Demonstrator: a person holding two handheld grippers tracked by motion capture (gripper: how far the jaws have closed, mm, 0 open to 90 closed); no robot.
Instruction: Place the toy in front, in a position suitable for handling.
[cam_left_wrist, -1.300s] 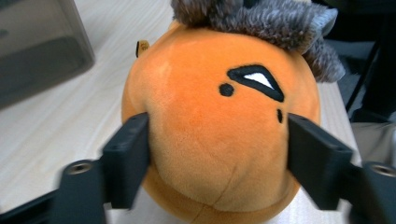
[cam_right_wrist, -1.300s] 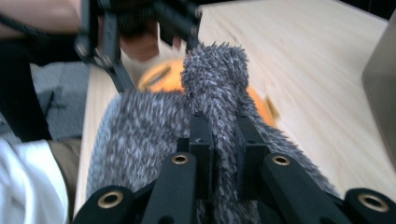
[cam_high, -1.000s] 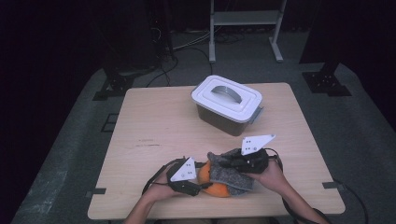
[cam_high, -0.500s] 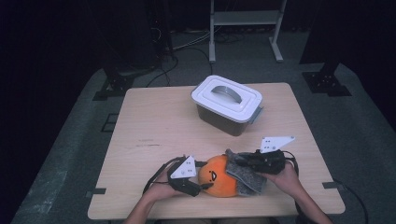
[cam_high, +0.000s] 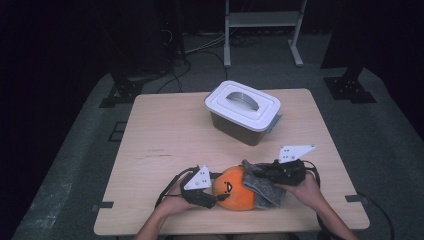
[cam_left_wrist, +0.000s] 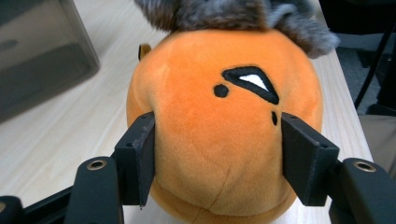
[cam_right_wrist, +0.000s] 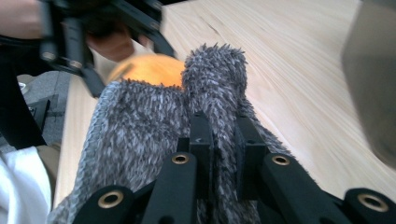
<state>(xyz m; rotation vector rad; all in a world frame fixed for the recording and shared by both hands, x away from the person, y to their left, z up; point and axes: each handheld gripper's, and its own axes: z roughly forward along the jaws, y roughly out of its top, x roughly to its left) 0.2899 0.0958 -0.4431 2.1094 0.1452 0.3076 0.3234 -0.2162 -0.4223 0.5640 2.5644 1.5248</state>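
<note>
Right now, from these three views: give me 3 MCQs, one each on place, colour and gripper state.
1. Where does the lidded plastic box stand?
A. beyond the plush toy, towards the table's far edge
B. on the floor
C. beside the left hand

2. What colour is the plush toy?
A. green
B. orange
C. white

3. What does the right gripper hold?
A. nothing
B. the box handle
C. the grey fuzzy fabric

Answers: 1 A, the high view shows it farther up the table. 2 B, the left gripper view shows an orange body. 3 C, its fingers pinch a fold of fabric.
</note>
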